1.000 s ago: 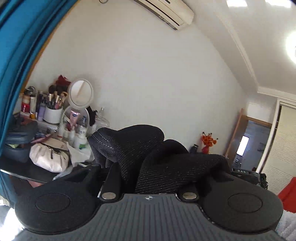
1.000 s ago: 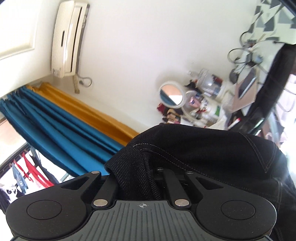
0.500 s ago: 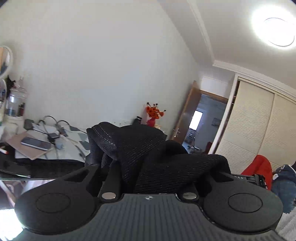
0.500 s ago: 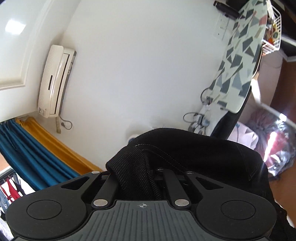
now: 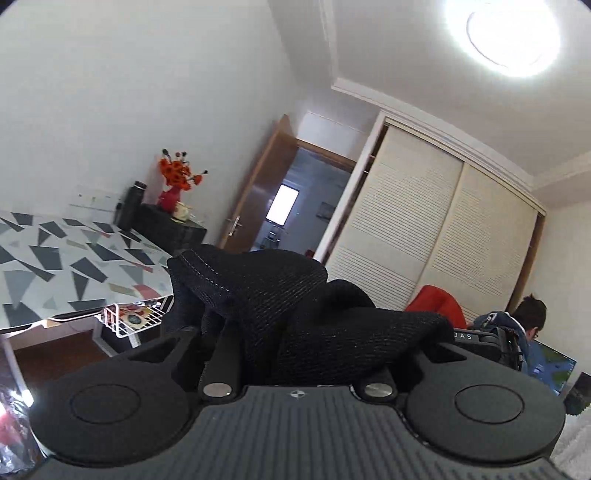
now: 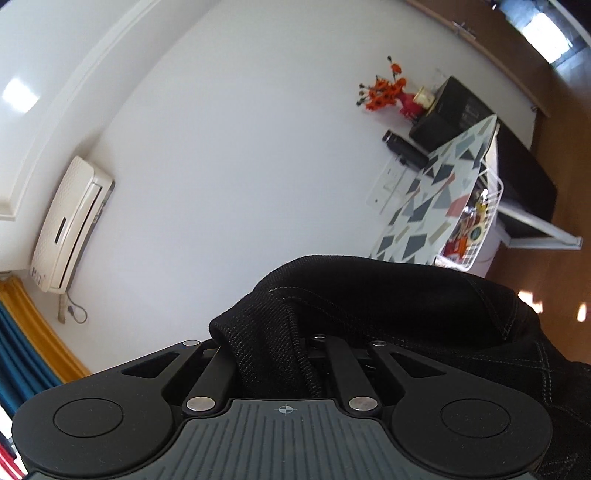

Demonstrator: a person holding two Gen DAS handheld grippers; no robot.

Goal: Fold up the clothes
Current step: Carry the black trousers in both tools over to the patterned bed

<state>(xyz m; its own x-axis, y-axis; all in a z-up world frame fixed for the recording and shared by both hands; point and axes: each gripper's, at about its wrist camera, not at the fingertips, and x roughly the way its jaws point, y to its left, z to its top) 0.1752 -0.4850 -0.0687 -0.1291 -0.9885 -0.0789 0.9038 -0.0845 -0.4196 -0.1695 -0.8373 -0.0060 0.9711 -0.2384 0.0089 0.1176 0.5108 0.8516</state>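
**Left wrist view and right wrist view: both grippers clamp dark cloth**

Left wrist view shows the black garment (image 5: pixel 291 306) bunched between the fingers of the left gripper (image 5: pixel 295 332), which is clenched on it; the fabric looks coarse and knitted, with a stitched hem at its top left. The fingertips are buried under the folds. Right wrist view shows the same dark cloth (image 6: pixel 369 306), here like denim with pale seam stitching, gripped by the right gripper (image 6: pixel 284 354) and draping off to the right, cut by the frame edge.

Beyond the garment, only the left view shows the wardrobe (image 5: pixel 436 236), the open door (image 5: pixel 258 188), the ceiling lamp (image 5: pixel 513 33) and a seated person (image 5: pixel 528 321) just right of the garment. Only the right view shows the air conditioner (image 6: pixel 70 225) and curtains (image 6: pixel 33 354), left of the garment. Both show the patterned board (image 5: pixel 66 262) and red flowers (image 5: pixel 177 173).
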